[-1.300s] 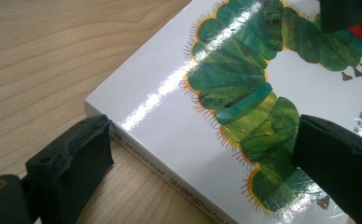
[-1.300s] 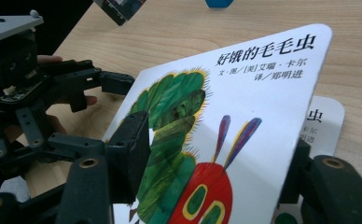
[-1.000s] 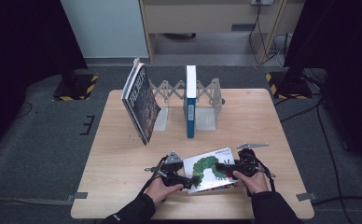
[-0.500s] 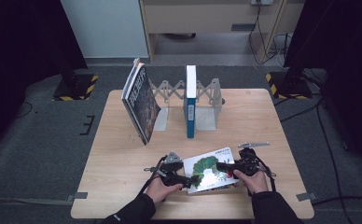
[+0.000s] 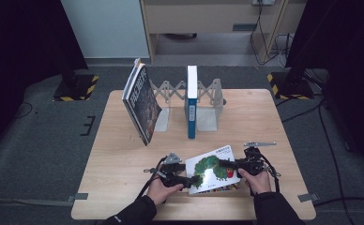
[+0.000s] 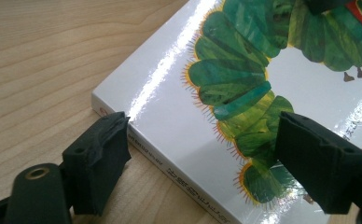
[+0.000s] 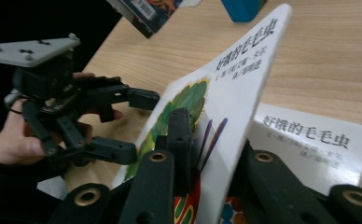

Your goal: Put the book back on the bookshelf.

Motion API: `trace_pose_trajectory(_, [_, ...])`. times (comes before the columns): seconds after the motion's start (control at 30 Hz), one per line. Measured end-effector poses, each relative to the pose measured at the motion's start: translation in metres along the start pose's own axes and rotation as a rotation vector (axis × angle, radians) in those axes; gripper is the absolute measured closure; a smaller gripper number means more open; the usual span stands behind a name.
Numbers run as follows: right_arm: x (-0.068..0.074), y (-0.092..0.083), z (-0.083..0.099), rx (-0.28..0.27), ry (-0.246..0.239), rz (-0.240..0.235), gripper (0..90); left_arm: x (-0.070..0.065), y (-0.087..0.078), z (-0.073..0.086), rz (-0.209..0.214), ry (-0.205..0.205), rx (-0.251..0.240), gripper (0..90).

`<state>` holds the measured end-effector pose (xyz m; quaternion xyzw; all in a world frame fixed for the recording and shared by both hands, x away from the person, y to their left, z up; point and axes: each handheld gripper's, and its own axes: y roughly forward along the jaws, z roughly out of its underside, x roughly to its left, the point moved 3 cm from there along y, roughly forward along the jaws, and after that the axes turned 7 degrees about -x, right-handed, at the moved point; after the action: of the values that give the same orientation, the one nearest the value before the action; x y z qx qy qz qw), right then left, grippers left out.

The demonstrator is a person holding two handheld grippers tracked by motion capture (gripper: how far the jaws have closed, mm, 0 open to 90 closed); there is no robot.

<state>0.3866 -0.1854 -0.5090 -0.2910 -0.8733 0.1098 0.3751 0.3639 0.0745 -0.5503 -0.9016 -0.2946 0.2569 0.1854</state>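
Two tools share one job: right tool pinches the caterpillar book's cover up, left tool straddles its spine, closing in to steady it.

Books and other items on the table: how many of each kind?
Books: 3 – the caterpillar picture book between the tongs, a dark-covered book leaning at the rack's left end, a blue-spined book upright in the rack.
Folding book rack: 1.
Hand-held tongs: 2 – left tongs, right tongs.
Total: 6.

Right gripper jaws clamp lifted book cover; left gripper beside it, jaws apart.
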Motion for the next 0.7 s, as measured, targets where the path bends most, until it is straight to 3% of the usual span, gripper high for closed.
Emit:
trace_pose_trajectory(0.17, [0.005, -0.004, -0.003, -0.024, -0.026, -0.037, 81.7, 0.002, 0.000, 0.000, 0.016, -0.016, -0.003, 12.5])
trace_pose_trajectory(0.37, [0.012, -0.012, -0.008, -0.100, -0.089, -0.093, 83.7, 0.001, 0.003, 0.002, 0.082, -0.050, -0.004, 7.4])
trace_pose_trajectory(0.43, [0.013, -0.013, -0.009, -0.110, -0.096, -0.101, 83.6, -0.001, 0.005, 0.003, 0.109, -0.046, -0.009, 7.6])
trace_pose_trajectory(0.5, [0.012, -0.012, -0.009, -0.110, -0.088, -0.099, 83.4, -0.002, 0.006, 0.003, 0.110, -0.045, -0.016, 6.7])
trace_pose_trajectory(0.6, [0.009, -0.011, -0.008, -0.109, -0.091, -0.060, 80.8, 0.000, 0.007, 0.003, 0.105, -0.052, -0.024, 8.7])
trace_pose_trajectory(0.7, [0.007, -0.008, -0.006, -0.087, -0.126, 0.026, 71.4, 0.000, 0.007, 0.003, 0.093, -0.045, -0.023, 11.2])
